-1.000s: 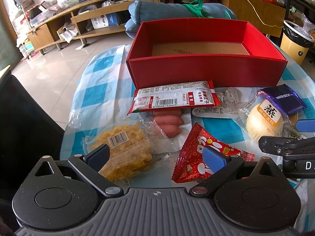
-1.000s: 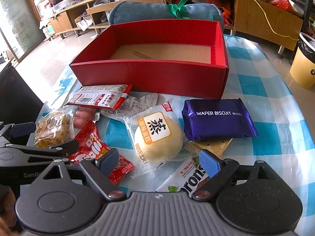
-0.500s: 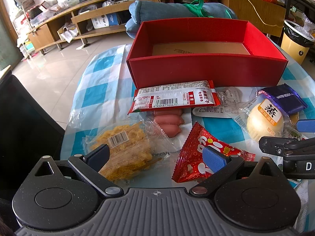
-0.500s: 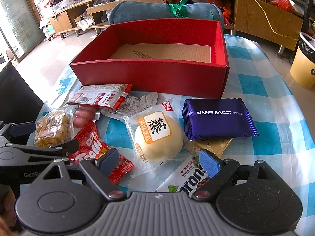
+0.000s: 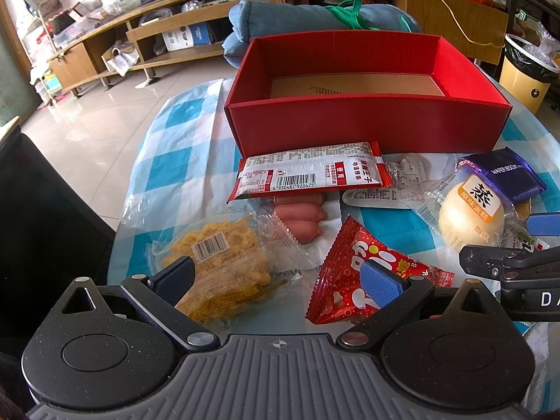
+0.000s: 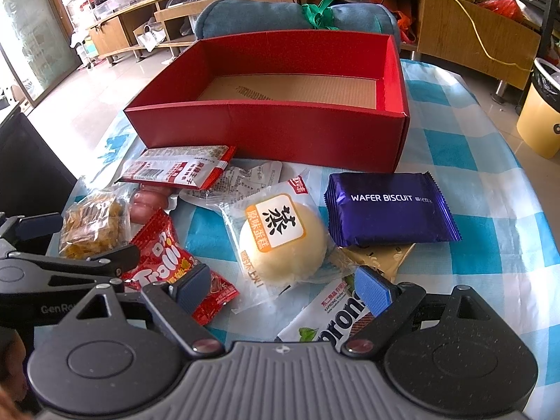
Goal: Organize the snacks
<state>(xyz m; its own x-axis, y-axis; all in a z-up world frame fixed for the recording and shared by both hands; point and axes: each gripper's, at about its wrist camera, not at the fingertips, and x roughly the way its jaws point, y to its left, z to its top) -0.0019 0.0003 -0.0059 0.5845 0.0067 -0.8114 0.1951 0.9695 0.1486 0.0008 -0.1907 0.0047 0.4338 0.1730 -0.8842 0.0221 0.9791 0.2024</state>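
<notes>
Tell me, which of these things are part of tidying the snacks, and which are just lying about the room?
Part of the job:
red box, nothing in it
purple wafer biscuit pack
wrapped steamed cake
red gummy bag
yellow crisps bag
sausages
red-and-white packet

Just lying about:
rolled blue cushion
yellow bin
wooden shelves

Red box point(image 6: 266, 129); purple wafer packet point(image 6: 388, 210); blue-checked tablecloth point(image 6: 490, 217).
</notes>
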